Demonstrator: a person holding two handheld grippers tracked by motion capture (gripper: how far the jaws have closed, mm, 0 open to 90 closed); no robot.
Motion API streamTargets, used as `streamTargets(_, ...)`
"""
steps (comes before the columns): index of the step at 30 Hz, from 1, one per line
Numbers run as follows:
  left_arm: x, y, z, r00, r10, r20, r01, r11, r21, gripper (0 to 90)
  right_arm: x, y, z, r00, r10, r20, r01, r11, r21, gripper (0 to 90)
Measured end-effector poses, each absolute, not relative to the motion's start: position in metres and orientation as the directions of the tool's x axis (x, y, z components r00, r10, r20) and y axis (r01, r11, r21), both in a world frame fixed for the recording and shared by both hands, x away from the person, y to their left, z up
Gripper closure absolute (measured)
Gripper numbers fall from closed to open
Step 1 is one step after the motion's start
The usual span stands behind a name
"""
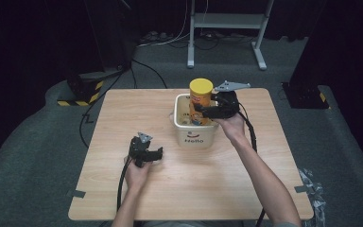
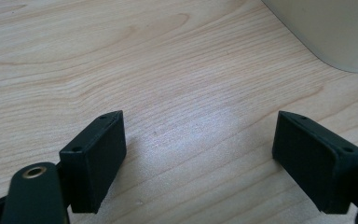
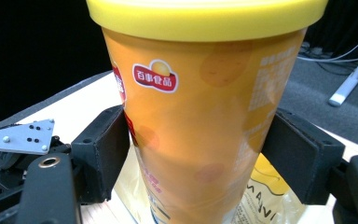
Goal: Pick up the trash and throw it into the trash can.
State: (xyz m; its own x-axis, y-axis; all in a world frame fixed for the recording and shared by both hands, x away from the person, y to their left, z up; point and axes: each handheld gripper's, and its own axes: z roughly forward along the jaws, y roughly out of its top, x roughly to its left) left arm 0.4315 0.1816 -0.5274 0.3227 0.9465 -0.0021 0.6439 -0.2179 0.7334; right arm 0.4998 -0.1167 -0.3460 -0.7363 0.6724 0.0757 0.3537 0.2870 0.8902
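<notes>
A tall orange snack canister (image 1: 201,101) with a yellow lid stands upright, its lower part inside the white "Hello" bin (image 1: 194,137). My right gripper (image 1: 200,110) comes in from the right and is shut on the canister's side. In the right gripper view both black pads press against the canister (image 3: 200,130), one on each side of it. My left gripper (image 1: 157,153) rests low over the table left of the bin. Its jaws stand wide open over bare wood (image 2: 198,158), holding nothing.
A yellowish packet (image 3: 265,196) lies behind the canister's base in the bin. The bin's rounded white corner (image 2: 326,32) is just ahead of the left gripper. The wooden table (image 1: 123,189) has free room at the front and left. Cables and a white metal stand (image 1: 260,52) are on the floor beyond.
</notes>
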Motion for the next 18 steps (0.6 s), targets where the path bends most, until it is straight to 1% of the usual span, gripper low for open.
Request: streamTargets(18,0.432,0.182,-0.527,0.322,0.947,0.000,0.643,-0.219,0.734,17.7,0.508,-0.115,-0.369,-0.718,0.688,0.102,0.397,0.286,0.872,24.1)
